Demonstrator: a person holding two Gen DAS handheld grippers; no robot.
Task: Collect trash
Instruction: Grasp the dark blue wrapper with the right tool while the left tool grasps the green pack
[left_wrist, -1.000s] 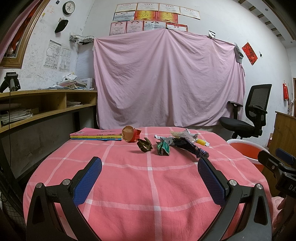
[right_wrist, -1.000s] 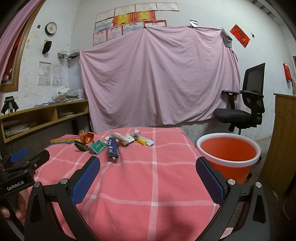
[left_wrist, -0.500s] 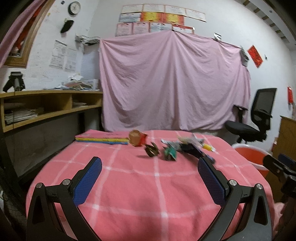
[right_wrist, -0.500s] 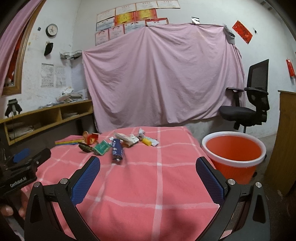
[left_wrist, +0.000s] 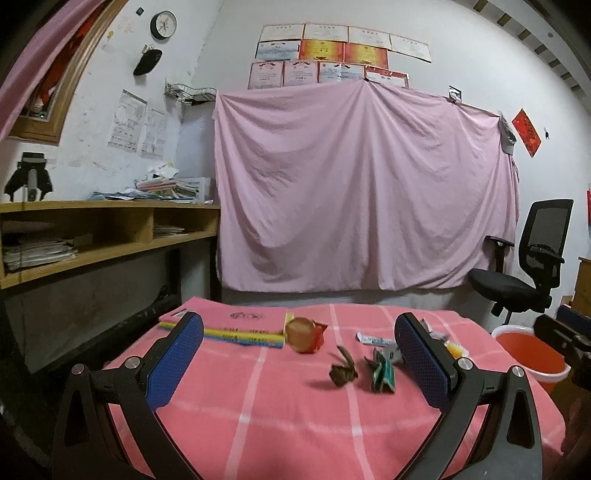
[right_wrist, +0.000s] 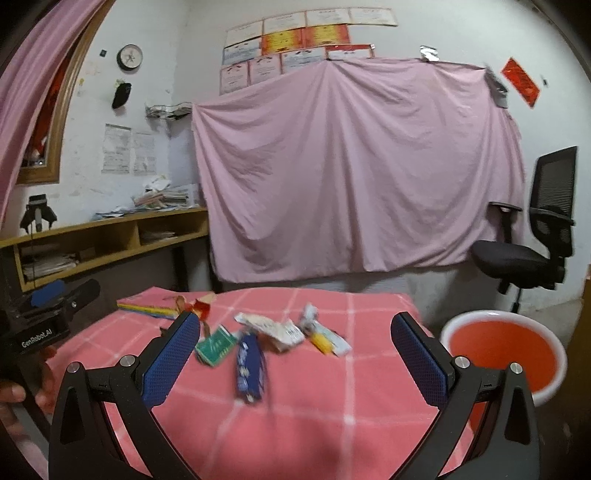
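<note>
The left tool (left_wrist: 299, 363) hangs over a counter (left_wrist: 280, 424) covered in pink checked cloth, its two blue-padded fingers (left_wrist: 173, 363) spread wide with nothing between them. Beyond them lie a brown crumpled wrapper (left_wrist: 342, 372), a green wrapper (left_wrist: 382, 373) just beside it, and a crushed red cup (left_wrist: 304, 335) farther back, next to a pink book (left_wrist: 236, 321). More litter, blurred, sits partly hidden behind the right finger. An orange bin (left_wrist: 530, 356) stands off the counter's right edge. A pink sheet (left_wrist: 362, 192) drapes the back wall.
</note>
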